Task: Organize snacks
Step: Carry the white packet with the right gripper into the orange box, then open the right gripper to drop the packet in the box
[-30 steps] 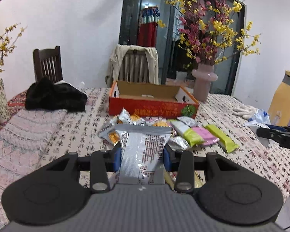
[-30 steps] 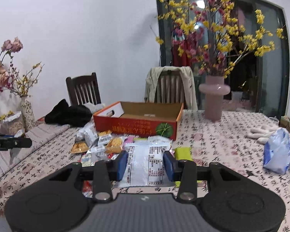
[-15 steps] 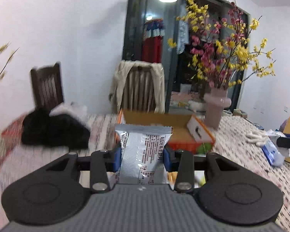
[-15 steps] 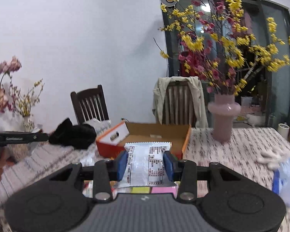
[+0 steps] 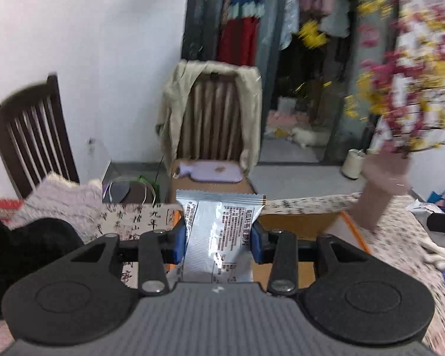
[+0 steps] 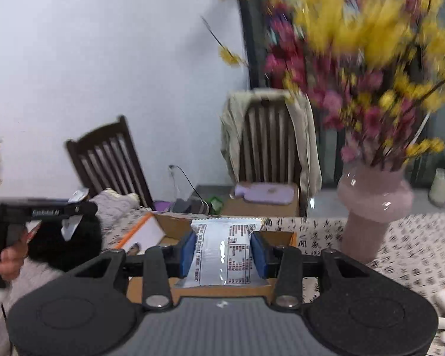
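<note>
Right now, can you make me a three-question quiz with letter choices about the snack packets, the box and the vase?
1. Where is the pink vase?
A. on the table beside the cardboard box
B. on a chair
C. on the floor

2. How many silver snack packets are gripped?
A. none
B. one
C. two

3. How is the left gripper?
A. wide open, empty
B. shut on a packet
C. out of view

Answers: 1 A, it stands on the patterned cloth by the box. 2 C, the left packet and the right packet in the right gripper. 3 B, blue pads press the packet's sides.
</note>
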A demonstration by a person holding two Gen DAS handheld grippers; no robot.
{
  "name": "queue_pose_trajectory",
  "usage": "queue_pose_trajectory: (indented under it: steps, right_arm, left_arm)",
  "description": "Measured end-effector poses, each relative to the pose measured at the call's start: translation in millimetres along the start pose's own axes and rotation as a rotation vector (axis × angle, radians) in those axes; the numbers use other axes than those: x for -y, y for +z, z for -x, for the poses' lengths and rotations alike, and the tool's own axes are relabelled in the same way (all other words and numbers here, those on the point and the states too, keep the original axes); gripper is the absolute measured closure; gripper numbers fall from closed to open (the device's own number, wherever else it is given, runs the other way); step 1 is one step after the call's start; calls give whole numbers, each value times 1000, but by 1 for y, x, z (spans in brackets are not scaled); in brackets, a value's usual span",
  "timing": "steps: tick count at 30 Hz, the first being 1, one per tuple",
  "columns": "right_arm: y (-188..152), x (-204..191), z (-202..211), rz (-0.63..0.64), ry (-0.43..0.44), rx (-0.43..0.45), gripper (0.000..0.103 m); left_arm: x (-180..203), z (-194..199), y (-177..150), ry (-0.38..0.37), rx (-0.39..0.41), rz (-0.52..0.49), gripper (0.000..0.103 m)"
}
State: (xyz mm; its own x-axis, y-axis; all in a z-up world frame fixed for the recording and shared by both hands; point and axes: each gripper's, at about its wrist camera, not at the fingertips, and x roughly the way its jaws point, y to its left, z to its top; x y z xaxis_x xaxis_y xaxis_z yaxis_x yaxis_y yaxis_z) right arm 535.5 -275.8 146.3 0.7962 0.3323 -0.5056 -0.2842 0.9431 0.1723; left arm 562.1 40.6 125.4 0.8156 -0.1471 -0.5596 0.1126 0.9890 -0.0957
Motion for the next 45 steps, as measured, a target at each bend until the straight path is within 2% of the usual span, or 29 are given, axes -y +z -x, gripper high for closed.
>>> queue_pose_trajectory:
  steps: [5, 11, 13, 16, 18, 20, 25, 31, 33, 34, 35, 37, 38, 42, 45]
  right_arm:
    - [4, 23, -102, -73, -91, -90, 63]
    - [-25, 35, -180, -72, -149, -177, 63]
    - [-28, 38, -199, -50, -178, -196, 63]
    - [-34, 38, -213, 1, -196, -202, 61]
    - [-35, 37, -214, 27, -207, -182, 51]
    - [-33, 38, -212, 26, -196, -164, 47]
    - [-23, 32, -192, 40, -156, -140, 45]
    - [-20, 11, -139, 66, -133, -124, 35]
    - [-22, 5, -112, 56, -132, -91, 21]
    - [-23, 3, -100, 48, -132, -79, 19]
    - [-24, 0, -87, 46, -127, -70, 18]
    - [-27, -6, -60, 50, -119, -56, 18]
    - [-30, -9, -43, 48, -114, -47, 18]
    - [-46, -21, 15, 52, -98, -11, 14]
    - [-65, -30, 57, 59, -89, 14, 12]
  left_arm:
    - [-2, -88, -7, 24, -120, 16, 62]
    - [-4, -149, -24, 61, -159, 21, 60]
    - [-6, -159, -24, 91, -154, 46, 43]
    - [-6, -166, -32, 72, -158, 38, 35]
    - [-4, -163, -36, 57, -157, 21, 31]
    - [-1, -158, -37, 66, -148, 22, 27]
    - [1, -136, -30, 61, -131, 41, 24]
    - [8, -70, -10, 51, -77, 37, 19]
    - [12, -43, -8, 62, -61, 29, 15]
    - [15, -29, -8, 65, -49, 25, 14]
    - [18, -11, -10, 58, -33, 13, 13]
    - [24, 21, -17, 47, -11, -17, 4]
    - [28, 36, -22, 51, 3, -25, 2]
    - [39, 97, -49, 53, 36, -41, 0]
    - [41, 133, -71, 71, 42, 1, 0]
